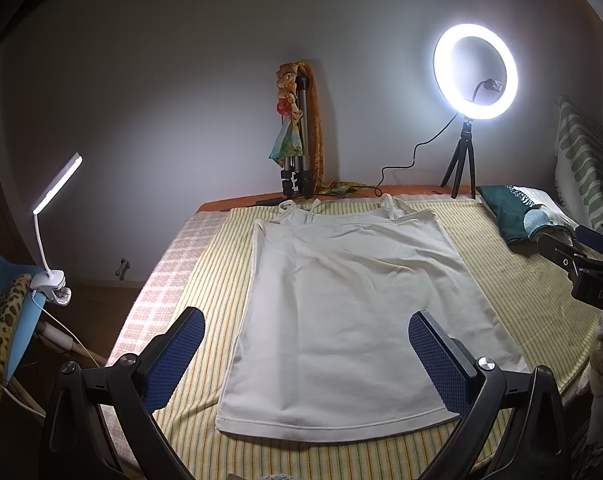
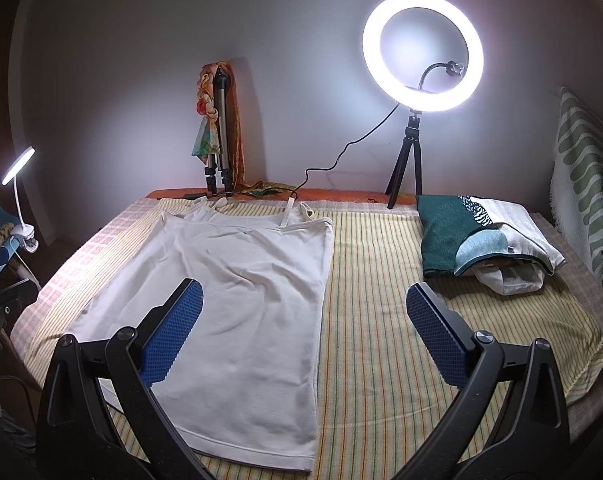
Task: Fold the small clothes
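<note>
- Left wrist view: the white camisole (image 1: 341, 312) lies flat and spread on the striped towel (image 1: 501, 280), straps toward the wall, hem nearest the camera.
- The left gripper (image 1: 305, 344) hangs above the hem end, its blue pads (image 1: 173, 356) spread wide with nothing between them.
- The fabric looks thin, light and limp, with soft creases across the middle; I judge it will sag and drag rather than hold a shape, so a pinch at a corner should lift a whole edge.
- The stitched hem and side seams look like the firmest places to grip; the thin straps would likely tangle.
- Part of the right gripper (image 1: 581, 264) shows at the right edge, off the cloth.

- Right wrist view: the camisole (image 2: 237, 288) sits left of centre, its right seam running between the spread fingers.
- The right gripper (image 2: 305, 332) is also wide and empty, one pad (image 2: 173, 336) over the cloth, the other over bare towel (image 2: 381, 300).
- A folded teal and white pile (image 2: 481, 236) lies well apart to the right.
- Pinching the near right hem corner seems the natural hold; pressing too deep may catch the towel too.
</note>
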Available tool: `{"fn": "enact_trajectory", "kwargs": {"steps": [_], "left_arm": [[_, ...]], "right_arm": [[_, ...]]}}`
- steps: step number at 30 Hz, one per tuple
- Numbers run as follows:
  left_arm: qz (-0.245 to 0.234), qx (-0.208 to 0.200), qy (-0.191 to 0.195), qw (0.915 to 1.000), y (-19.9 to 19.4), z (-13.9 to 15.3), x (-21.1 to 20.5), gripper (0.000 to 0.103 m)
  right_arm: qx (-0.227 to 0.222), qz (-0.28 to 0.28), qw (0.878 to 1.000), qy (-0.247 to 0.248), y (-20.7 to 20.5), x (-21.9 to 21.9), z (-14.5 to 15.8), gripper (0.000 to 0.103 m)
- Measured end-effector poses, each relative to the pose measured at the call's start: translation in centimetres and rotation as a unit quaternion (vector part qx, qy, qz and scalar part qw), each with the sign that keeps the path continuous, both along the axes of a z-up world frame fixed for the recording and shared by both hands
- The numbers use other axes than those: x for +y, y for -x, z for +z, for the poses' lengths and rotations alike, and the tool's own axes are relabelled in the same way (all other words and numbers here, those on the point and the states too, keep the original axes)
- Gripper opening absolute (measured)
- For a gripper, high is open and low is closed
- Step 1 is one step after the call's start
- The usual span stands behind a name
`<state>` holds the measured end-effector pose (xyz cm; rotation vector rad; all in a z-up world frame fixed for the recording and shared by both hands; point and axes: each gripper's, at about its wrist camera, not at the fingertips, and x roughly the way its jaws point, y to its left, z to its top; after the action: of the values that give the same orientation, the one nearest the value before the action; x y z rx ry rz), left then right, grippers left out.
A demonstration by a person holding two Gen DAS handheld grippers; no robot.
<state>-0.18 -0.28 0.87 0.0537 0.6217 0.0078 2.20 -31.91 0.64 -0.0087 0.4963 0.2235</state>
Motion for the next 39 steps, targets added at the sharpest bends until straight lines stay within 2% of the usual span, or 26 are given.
{"fn": "enact_trajectory", "kwargs": {"steps": [39], "left_arm": [[0.003,0.003,-0.013,0.9999,0.2,-1.3,-0.1,0.103]], "right_arm": [[-0.004,-0.013,1.0,0.014,0.0,0.6,-0.1,0.103]]}}
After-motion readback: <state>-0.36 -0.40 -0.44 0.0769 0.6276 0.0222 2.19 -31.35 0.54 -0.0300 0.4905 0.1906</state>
